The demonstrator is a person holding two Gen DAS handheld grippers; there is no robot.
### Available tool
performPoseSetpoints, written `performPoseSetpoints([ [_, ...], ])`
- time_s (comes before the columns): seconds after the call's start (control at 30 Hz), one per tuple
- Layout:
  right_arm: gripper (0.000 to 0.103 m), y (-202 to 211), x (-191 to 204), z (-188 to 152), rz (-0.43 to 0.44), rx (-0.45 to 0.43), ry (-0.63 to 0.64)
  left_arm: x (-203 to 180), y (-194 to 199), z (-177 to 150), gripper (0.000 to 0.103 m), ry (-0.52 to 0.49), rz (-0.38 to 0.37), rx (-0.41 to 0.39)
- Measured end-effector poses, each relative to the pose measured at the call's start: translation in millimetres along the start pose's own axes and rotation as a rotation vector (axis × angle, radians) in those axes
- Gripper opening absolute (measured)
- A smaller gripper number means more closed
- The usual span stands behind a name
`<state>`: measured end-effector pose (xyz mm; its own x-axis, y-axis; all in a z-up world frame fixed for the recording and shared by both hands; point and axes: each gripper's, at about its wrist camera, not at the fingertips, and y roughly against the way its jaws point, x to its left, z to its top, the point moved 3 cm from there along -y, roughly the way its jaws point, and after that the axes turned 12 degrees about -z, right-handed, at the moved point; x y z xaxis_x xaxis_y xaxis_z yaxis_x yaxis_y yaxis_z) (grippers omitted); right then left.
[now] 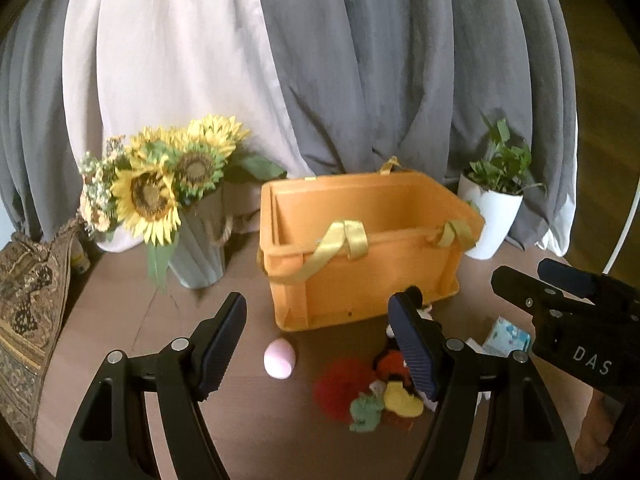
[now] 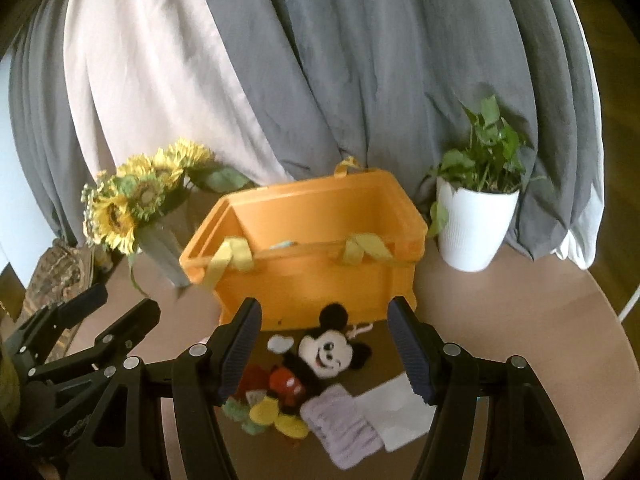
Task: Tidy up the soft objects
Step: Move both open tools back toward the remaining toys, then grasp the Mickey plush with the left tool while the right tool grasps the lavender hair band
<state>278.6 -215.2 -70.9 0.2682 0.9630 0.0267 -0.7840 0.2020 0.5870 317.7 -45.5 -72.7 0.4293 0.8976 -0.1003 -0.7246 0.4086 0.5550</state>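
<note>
An orange plastic crate [image 1: 360, 276] with yellow ribbon handles stands on the round brown table; it also shows in the right wrist view [image 2: 316, 280]. In front of it lie a Mickey Mouse plush [image 2: 320, 360], a red fluffy thing [image 1: 340, 384], a green soft bit [image 1: 364, 412], a pink egg-shaped object [image 1: 280, 359], a lilac cloth [image 2: 344, 428] and a white cloth [image 2: 396, 408]. My left gripper [image 1: 318, 344] is open and empty above the pink object and plush. My right gripper [image 2: 324, 352] is open and empty above the Mickey plush. Something pale green lies inside the crate [image 2: 282, 245].
A vase of sunflowers [image 1: 168, 200] stands left of the crate, a white potted plant [image 2: 474, 224] to its right. Grey and white curtains [image 1: 320, 60] hang behind. A patterned cushion [image 1: 28, 312] is at the far left. A blue-printed packet [image 1: 508, 336] lies by the right gripper.
</note>
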Motion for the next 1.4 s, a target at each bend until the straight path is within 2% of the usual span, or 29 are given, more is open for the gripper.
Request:
performPoseSetpoints([
  [0.57, 0.067, -5.4, 14.5, -55.4, -0.062, 0.108, 0.010, 15.2, -13.4, -47.7, 0.073, 0.021, -0.073, 0.094],
  [1.4, 0.066, -45.4, 14.3, -99.8, -0.134, 0.229, -0.017, 21.3, -57.5, -72.0, 0.073, 0.044, -0.161, 0.160],
])
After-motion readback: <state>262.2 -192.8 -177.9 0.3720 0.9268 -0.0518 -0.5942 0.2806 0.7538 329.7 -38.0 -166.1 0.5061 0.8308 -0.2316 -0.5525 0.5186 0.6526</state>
